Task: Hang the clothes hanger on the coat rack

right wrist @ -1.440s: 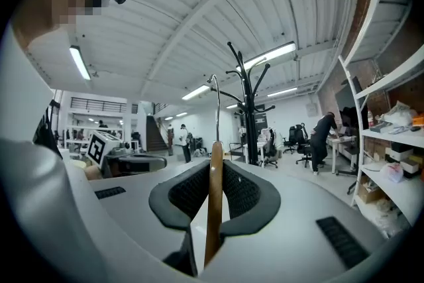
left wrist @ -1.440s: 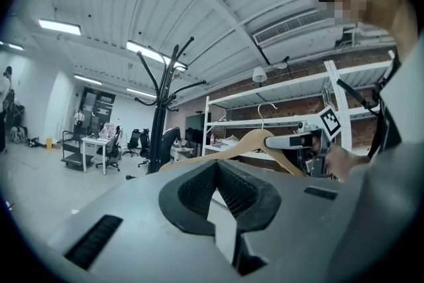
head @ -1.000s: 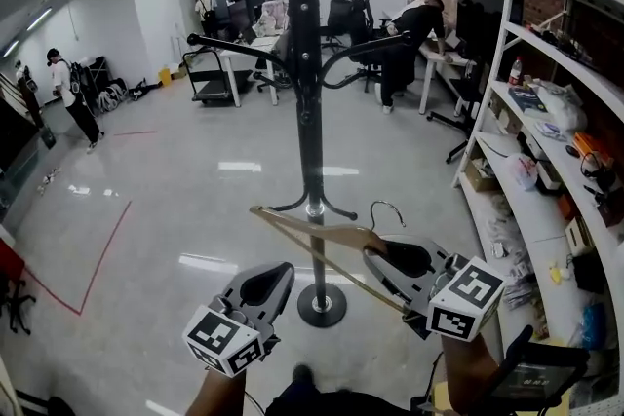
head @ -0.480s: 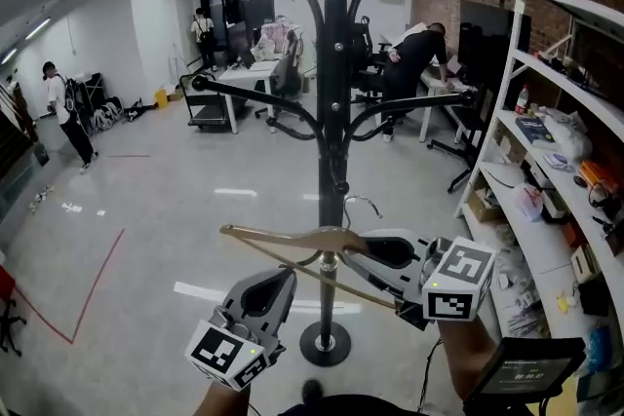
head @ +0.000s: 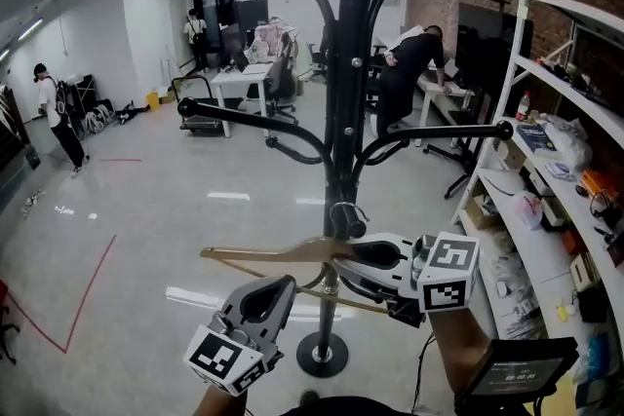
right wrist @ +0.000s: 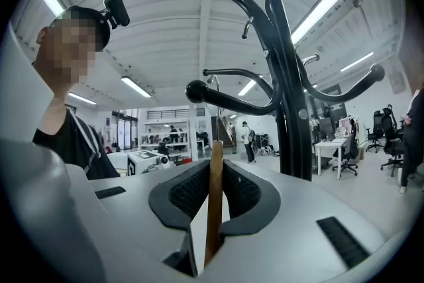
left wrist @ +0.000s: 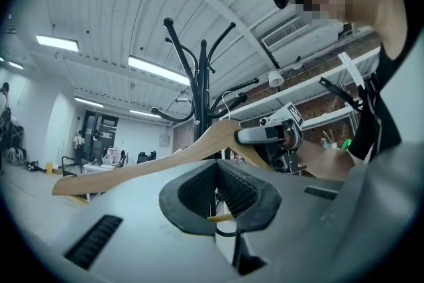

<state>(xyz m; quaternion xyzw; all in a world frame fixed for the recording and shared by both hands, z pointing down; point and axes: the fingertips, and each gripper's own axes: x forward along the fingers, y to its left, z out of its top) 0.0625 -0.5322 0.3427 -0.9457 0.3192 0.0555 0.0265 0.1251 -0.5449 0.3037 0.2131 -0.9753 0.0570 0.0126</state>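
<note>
The black coat rack (head: 349, 112) stands straight ahead, its curved arms ending in ball tips. A wooden hanger (head: 263, 258) with a wire hook (head: 341, 212) is held level in front of the pole. My right gripper (head: 363, 255) is shut on the hanger near its middle; in the right gripper view the wood (right wrist: 214, 195) stands edge-on between the pads. The hook sits close beside a low ball-tipped arm (right wrist: 197, 91); whether it rests on it I cannot tell. My left gripper (head: 265, 292) hangs below the hanger, shut and holding nothing, with the hanger (left wrist: 146, 166) passing above it.
White shelving (head: 546, 161) packed with small items lines the right wall. The rack's round base (head: 322, 354) sits on the glossy floor. A dark screen (head: 512, 370) is at the bottom right. Desks, chairs and several people fill the far room. A red floor line (head: 88, 278) runs at the left.
The right gripper has carried the hanger up and toward the rack; the hook has moved from below the arms to beside a low ball tip. The left gripper stayed low.
</note>
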